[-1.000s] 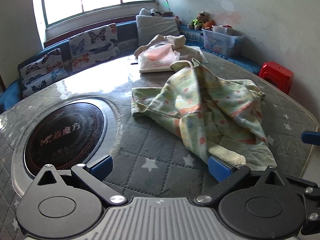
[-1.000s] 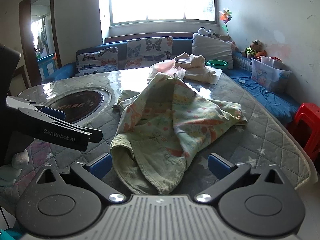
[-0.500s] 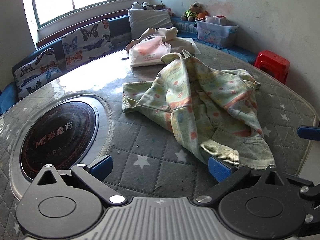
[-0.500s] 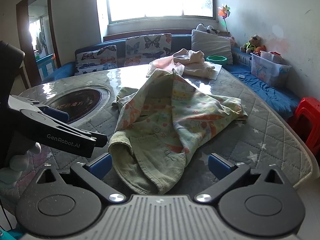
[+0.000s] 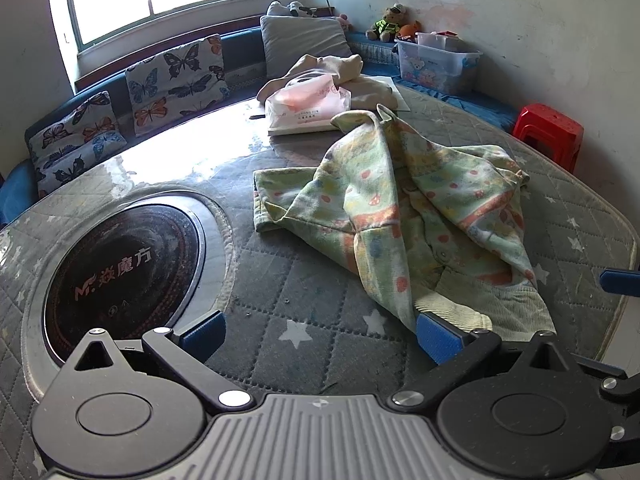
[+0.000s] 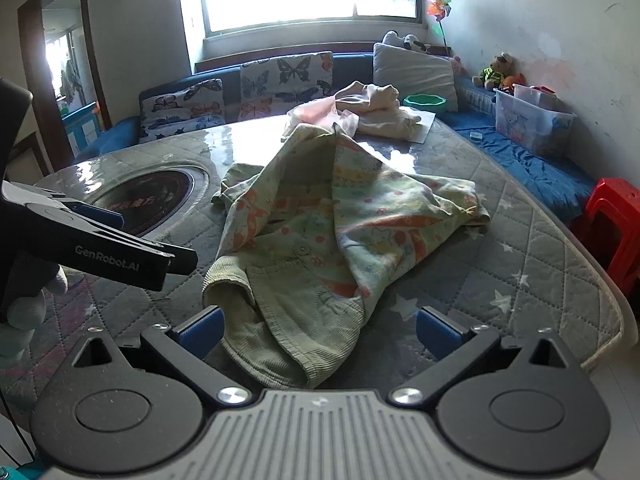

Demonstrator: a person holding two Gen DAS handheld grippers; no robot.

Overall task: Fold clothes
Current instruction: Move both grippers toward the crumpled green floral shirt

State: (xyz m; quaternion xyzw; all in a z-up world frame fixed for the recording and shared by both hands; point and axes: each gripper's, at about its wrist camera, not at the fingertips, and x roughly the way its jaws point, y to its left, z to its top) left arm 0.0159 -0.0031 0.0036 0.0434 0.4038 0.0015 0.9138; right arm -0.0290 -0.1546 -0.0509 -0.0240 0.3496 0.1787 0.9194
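Observation:
A crumpled light green child's garment with coloured prints point(image 5: 404, 216) lies in a heap on the quilted table cover point(image 5: 312, 304); it also shows in the right wrist view point(image 6: 332, 240). My left gripper point(image 5: 318, 330) is open and empty just above the table, its right pad at the garment's ribbed hem. My right gripper point(image 6: 318, 330) is open and empty, with the garment's near ribbed hem lying between its pads. The left gripper's side point(image 6: 100, 240) shows at the left of the right wrist view.
A round black cooktop point(image 5: 120, 264) is set in the table at the left. A pink bag point(image 5: 308, 106) and beige clothes point(image 6: 376, 108) lie at the far side. A sofa with butterfly cushions point(image 5: 176, 80), a plastic bin point(image 5: 436, 62) and a red stool point(image 5: 550, 130) surround the table.
Both grippers have moved slightly nearer the garment and stay open. The garment has not moved.

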